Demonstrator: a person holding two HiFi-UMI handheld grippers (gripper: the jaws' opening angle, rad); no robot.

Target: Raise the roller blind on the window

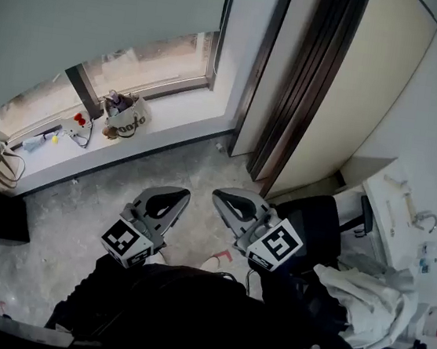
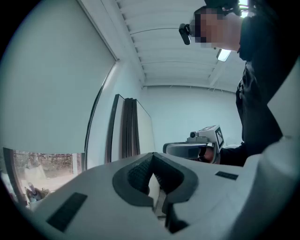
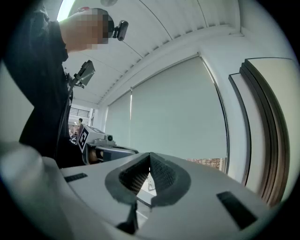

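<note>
Both shut, empty: left gripper (image 2: 152,158), right gripper (image 3: 150,158). The roller blind (image 3: 178,112) hangs well ahead of the fingers (image 3: 164,176), mostly down. Risk: jaws arrive shut and bump its bottom edge instead of catching it, so the fabric skews.

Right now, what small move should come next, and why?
Probably step closer to the window: the roller blind leaves only a low strip of it bare, and the left gripper and right gripper are shut, empty and short of it.
</note>
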